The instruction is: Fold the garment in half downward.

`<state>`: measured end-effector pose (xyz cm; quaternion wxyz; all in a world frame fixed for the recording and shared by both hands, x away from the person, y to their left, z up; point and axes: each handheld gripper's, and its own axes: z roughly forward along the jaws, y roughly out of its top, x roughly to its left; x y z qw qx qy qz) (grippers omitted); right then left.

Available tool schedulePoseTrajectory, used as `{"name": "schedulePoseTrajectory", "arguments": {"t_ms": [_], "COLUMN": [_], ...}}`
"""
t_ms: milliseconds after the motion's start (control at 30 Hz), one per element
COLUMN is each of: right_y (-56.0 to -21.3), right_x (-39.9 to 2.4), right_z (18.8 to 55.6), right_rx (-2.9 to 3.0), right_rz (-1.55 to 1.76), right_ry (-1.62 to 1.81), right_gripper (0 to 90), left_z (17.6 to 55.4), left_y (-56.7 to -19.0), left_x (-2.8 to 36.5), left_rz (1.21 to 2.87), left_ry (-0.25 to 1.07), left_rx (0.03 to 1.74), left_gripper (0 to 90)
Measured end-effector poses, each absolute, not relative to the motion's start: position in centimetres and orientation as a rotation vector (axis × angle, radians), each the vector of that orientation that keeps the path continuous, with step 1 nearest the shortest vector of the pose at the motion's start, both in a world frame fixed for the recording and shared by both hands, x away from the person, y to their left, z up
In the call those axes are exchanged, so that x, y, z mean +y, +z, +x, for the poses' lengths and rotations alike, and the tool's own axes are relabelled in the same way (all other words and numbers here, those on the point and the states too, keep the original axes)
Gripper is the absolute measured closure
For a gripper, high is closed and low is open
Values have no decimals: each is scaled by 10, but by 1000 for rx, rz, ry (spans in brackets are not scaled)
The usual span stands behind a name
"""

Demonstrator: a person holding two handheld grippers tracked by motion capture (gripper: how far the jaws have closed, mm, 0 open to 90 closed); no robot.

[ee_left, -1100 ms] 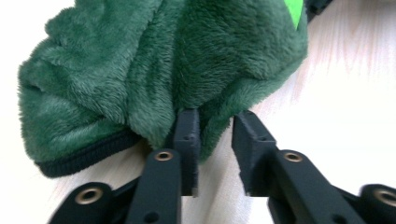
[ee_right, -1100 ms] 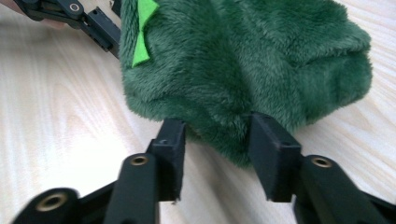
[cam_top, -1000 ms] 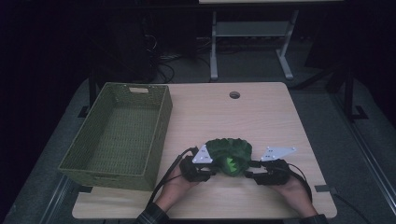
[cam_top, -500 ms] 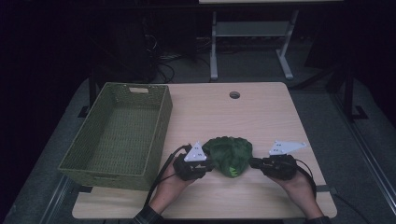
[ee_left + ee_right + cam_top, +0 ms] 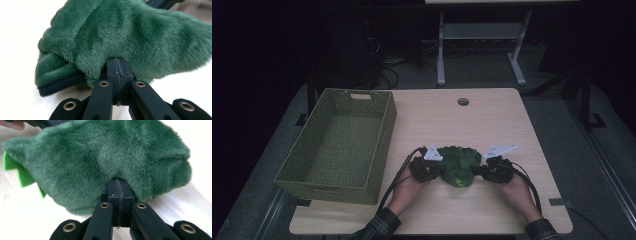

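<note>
Both jaws closed on green plush (image 5: 458,164)

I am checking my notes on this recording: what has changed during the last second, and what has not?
The right gripper drew apart from the green plush half a second ago, then closed in again; both now pinch it. The left gripper kept its hold. The basket and table stayed.

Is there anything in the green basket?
Empty. The high view looks down into the basket and shows bare woven floor; the plush toy lies outside it on the table.
</note>
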<state>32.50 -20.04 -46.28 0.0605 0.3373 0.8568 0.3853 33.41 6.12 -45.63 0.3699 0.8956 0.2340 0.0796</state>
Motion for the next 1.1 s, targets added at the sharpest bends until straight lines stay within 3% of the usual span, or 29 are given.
{"name": "schedulePoseTrajectory", "arguments": {"t_ms": [233, 600, 867, 1100], "right_y": [-470, -448, -436, -445], "right_x": [-198, -230, -241, -221], "right_z": [327, 328, 355, 398], "right_rx": [2622, 2499, 2411, 2388], "right_rz": [1030, 1084, 1115, 1150], "right_ry": [1138, 1172, 1222, 1227], "right_gripper": [897, 897, 898, 898], "left_z": [337, 312, 296, 292], "left_y": [-462, -432, -437, -450], "left_x": [59, 78, 73, 52], "left_rz": [2321, 2239, 2232, 2269], "left_ry": [224, 175, 91, 52], "left_rx": [599, 556, 533, 488], "left_gripper": [896, 894, 895, 894]}}
